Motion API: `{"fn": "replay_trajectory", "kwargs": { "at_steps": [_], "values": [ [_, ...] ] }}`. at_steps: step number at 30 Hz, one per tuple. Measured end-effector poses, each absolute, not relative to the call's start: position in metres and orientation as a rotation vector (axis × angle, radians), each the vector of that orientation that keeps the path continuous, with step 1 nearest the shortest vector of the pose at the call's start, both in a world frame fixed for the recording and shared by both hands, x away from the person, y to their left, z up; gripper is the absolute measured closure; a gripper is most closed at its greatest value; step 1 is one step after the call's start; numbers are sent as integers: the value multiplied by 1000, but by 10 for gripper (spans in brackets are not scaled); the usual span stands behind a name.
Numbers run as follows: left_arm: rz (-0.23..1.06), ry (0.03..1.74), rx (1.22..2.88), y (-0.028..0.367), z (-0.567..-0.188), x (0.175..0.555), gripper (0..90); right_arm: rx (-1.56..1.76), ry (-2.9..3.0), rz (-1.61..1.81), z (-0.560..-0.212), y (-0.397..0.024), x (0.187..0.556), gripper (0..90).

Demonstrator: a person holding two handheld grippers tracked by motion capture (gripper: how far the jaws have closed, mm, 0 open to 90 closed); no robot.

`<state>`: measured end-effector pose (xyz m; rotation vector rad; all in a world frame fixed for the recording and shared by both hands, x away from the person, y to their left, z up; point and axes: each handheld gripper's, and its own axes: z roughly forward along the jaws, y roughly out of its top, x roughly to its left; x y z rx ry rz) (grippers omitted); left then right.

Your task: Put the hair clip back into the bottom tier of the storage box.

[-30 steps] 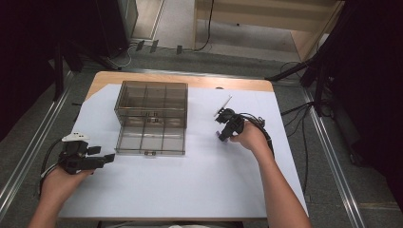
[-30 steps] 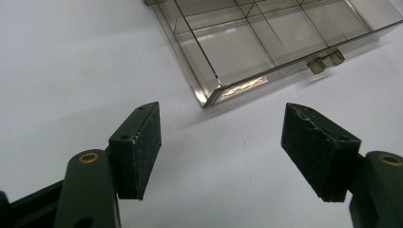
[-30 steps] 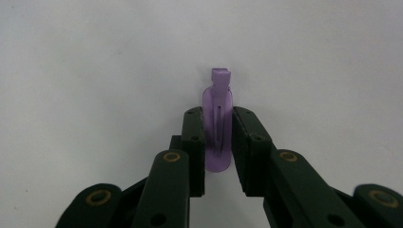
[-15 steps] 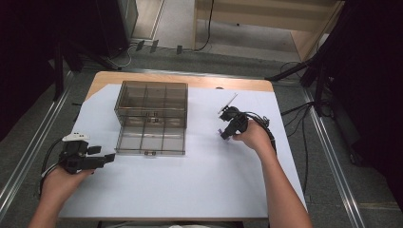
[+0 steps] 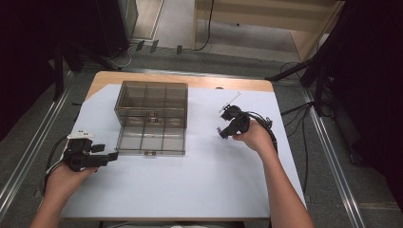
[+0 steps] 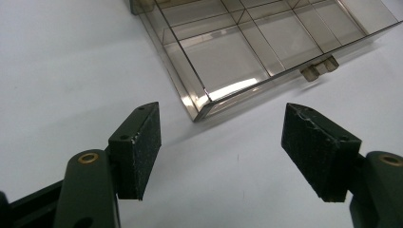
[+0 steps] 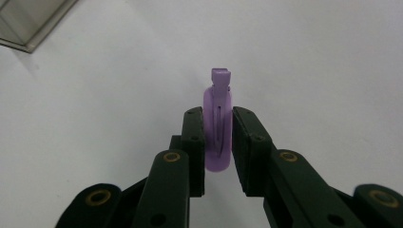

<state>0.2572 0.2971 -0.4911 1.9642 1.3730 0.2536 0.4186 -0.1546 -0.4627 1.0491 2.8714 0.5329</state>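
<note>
Jaws of right gripper (image 7: 218, 135) tight on purple clip (image 7: 217, 128) — left gripper (image 6: 221, 152) wide, empty.

A fixed camera looks forward and down from above the person's side of the table (image 5: 199, 199), taking in the whole surface. Each gripper camera sits low and close, looking along its own jaws. The left gripper view and high view share the clear compartment box's (image 6: 247, 52) (image 5: 151, 118) near corner.
</note>
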Motion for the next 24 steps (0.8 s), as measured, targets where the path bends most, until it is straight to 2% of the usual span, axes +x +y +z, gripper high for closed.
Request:
{"fn": "replay_trajectory", "kwargs": {
  "at_steps": [24],
  "values": [
    [255,1368,1961,295,-491,260,308,954,2877,657,-454,-137,406,776]
  ]
}}
